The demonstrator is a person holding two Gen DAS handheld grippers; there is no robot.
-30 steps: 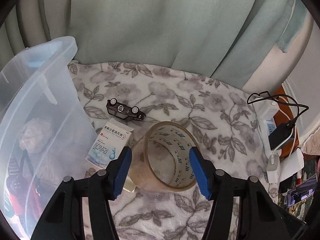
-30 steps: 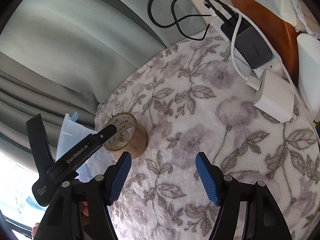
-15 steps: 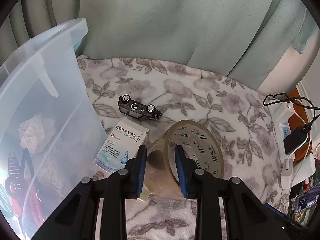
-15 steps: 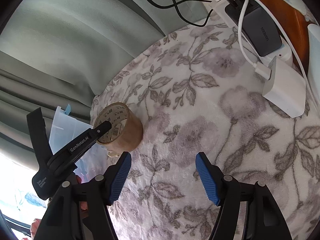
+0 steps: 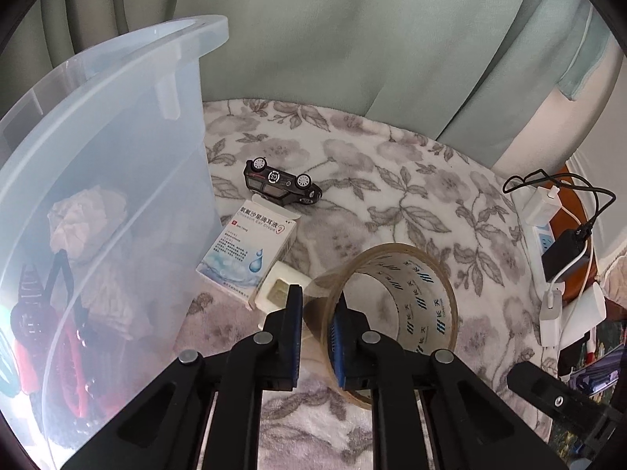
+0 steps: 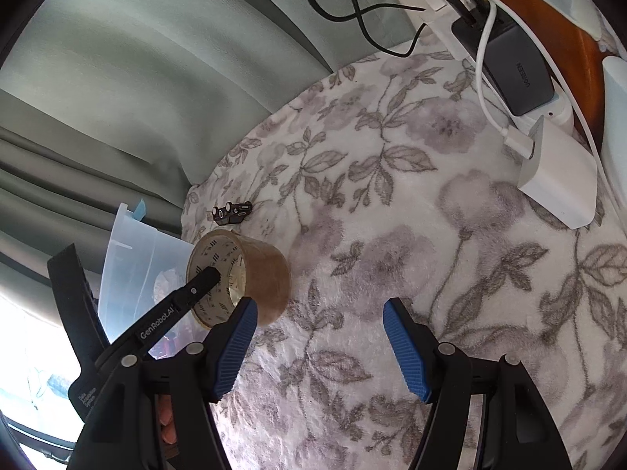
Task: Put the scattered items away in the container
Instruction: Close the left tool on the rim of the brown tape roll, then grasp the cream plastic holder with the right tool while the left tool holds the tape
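A roll of clear brown tape (image 5: 415,286) lies on its side on the floral blanket. My left gripper (image 5: 317,298) pinches the roll's near left wall, jaws closing, one blue pad outside and one inside the ring. In the right wrist view the roll (image 6: 262,270) shows one left finger (image 6: 198,284) reaching into it. My right gripper (image 6: 319,309) hangs open over bare blanket, right of the roll. A black toy car (image 5: 280,186) lies overturned beyond a white-blue medicine box (image 5: 249,250) and a small white square item (image 5: 278,290). The clear plastic bin (image 5: 129,90) stands left.
The bin holds crumpled paper (image 5: 86,223) and red and black items. A power strip with chargers and cables (image 5: 548,235) lines the right edge. In the right wrist view a white adapter (image 6: 560,172) and a black charger (image 6: 517,74) lie there. A green curtain (image 5: 352,39) hangs behind.
The left jaws went from wide around the whole roll to pinched on its left wall, and the gripper shifted left. The right gripper kept its opening and barely moved.
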